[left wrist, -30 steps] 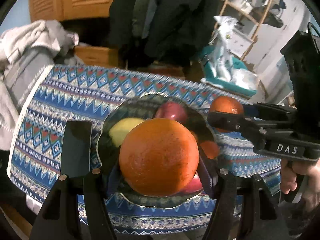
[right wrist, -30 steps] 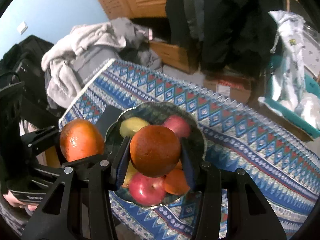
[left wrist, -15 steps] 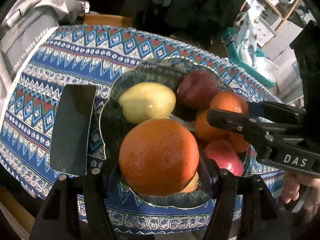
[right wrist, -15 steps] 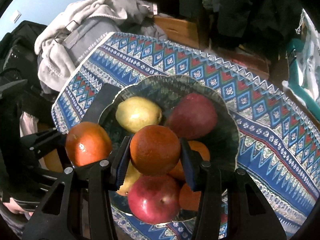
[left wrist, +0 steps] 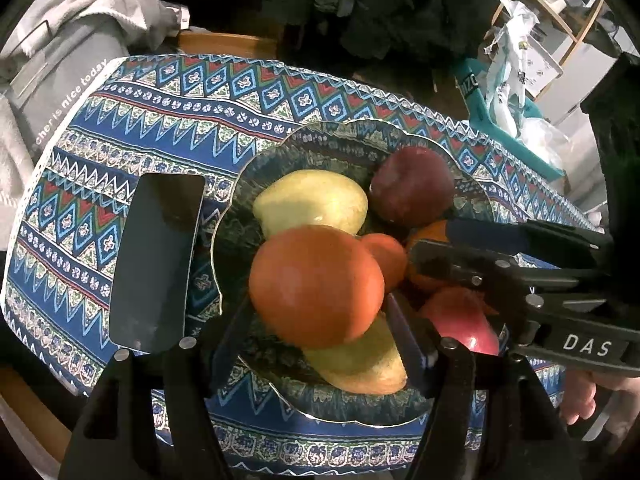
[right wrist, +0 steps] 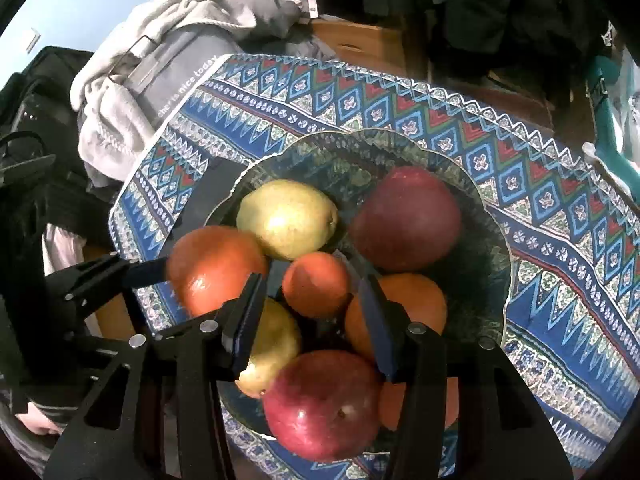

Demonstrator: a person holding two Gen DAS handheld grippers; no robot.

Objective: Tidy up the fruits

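**Right drop done, left orange yet to go in**

The right gripper has just let go. Half a second ago its jaws were clamped on an orange; now they stand apart, wider than the fruit, and the small orange lies between and just beyond the tips, settled among the other fruit in the bowl. I judge it is the one I released, resting against the green pear and the dark apple.

The left gripper has not changed: its jaws stay shut on the large orange, held over the near-left part of the bowl, above a second pear. Both views have also closed in on the bowl over the last second, so I have brought both tools down.

By my count the bowl holds 2 pears, 2 apples, including the red apple, and at least 3 oranges. No loose fruit shows on the patterned cloth, only a dark flat slab beside the bowl.

So 1 placement is finished and 1 is left. The pile is crowded, so the big orange may roll off the pear once I open up.
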